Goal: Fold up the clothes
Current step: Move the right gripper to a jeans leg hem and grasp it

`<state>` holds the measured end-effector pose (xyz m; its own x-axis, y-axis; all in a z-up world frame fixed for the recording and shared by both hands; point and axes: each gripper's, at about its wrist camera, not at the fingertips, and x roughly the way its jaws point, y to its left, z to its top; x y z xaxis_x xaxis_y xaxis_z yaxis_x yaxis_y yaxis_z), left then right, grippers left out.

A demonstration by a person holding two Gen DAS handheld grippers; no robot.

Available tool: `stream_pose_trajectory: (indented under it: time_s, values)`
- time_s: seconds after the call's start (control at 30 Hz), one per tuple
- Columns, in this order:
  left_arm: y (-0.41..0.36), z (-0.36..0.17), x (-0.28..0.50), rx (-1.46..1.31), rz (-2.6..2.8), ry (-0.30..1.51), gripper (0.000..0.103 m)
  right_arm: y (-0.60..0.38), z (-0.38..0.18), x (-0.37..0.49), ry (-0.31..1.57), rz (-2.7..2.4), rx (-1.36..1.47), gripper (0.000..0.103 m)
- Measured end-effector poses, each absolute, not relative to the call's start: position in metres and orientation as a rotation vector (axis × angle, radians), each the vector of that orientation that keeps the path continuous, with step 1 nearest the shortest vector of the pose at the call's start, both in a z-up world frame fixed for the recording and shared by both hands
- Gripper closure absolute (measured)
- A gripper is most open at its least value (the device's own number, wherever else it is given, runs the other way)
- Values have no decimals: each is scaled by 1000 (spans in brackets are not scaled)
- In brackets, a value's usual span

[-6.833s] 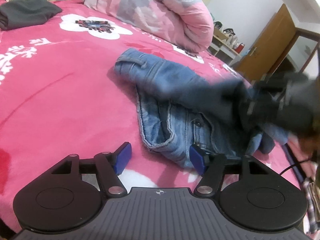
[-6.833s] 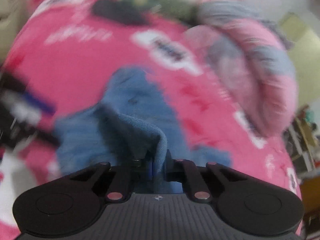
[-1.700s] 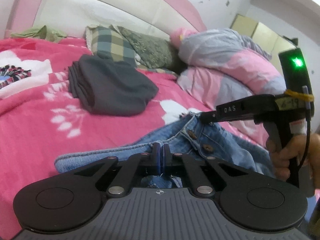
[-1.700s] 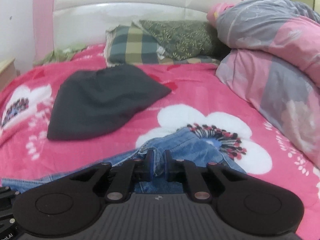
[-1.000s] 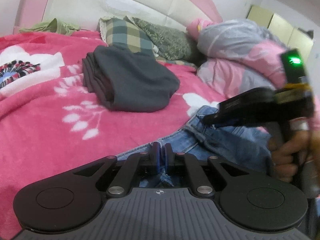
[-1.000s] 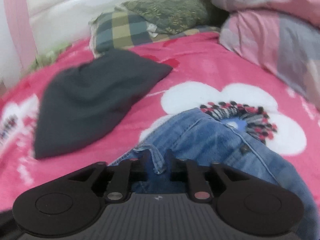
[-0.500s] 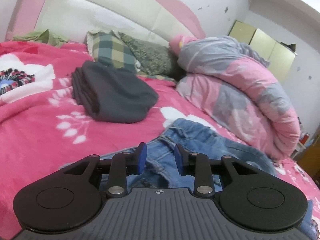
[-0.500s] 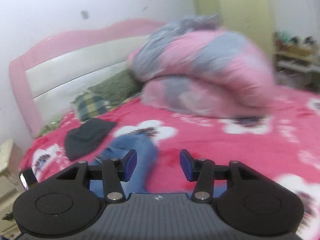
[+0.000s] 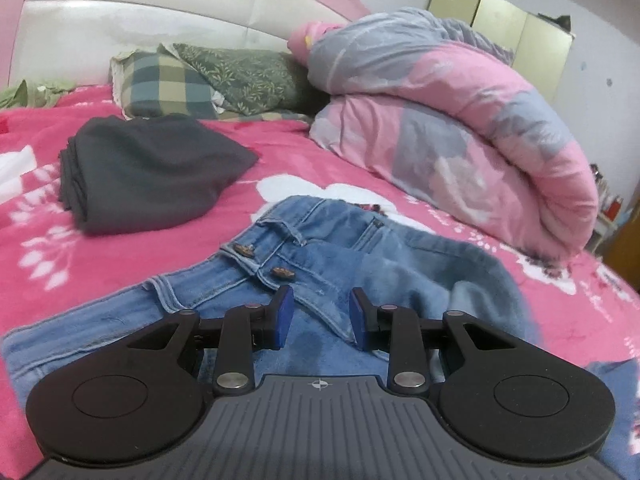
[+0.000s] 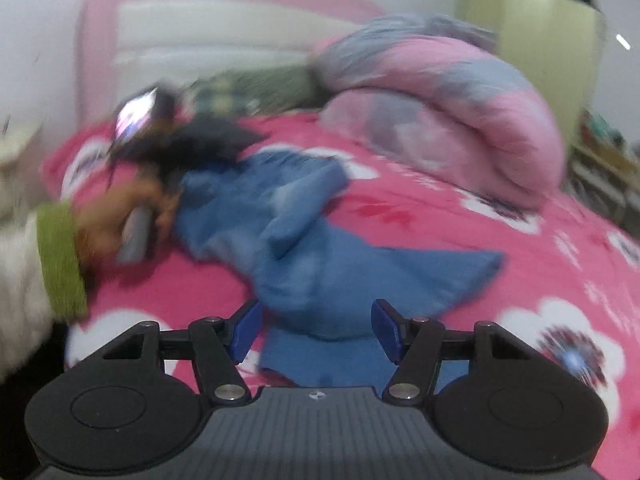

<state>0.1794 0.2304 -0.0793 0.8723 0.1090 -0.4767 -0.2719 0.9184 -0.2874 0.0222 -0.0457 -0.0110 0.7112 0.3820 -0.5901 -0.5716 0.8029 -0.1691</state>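
A pair of blue jeans lies spread on the pink flowered bedspread, waistband and buttons toward the headboard. My left gripper hovers just above the fly, open, with no cloth pinched between its blue pads. In the blurred right wrist view the jeans stretch across the bed, legs crumpled toward me. My right gripper stands over the leg end, its jaws opening wide with nothing held. A hand with a green cuff holds the left gripper at the far left.
A folded dark grey garment lies left of the jeans near the pillows. A rolled pink and grey quilt fills the right side of the bed. The white headboard is behind; a shelf and wardrobe stand at the right.
Both grippers let go of the jeans' waistband and opened. The right gripper swung far back toward the leg end; the left pulled back a little, and the jeans now lie flat.
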Motion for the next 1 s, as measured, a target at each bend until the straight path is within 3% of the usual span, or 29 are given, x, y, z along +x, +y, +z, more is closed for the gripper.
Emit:
stream_pose_trajectory:
  time_s: [0.13,0.17,0.27,0.4,0.6,0.83,1.0]
  values:
    - [233,-93,188,-362,214,526,73,4,-48,33,493,575,-568,41]
    - [234,-93,187,-372,214,517,73,11,-56,37,489,584,-609,45]
    - [235,-95,185,-373,208,518,73,29,-75,46,483,603,-709,77]
    - [233,-96,184,-356,212,516,73,27,-75,51,466,597,-692,95]
    - [232,-94,187,-350,217,517,73,-21,-24,76,412,552,-473,99]
    - [231,-95,188,-337,222,520,73,-74,34,193,384,393,-295,99]
    - [231,-95,188,-333,221,522,73,-97,9,298,521,304,-139,99]
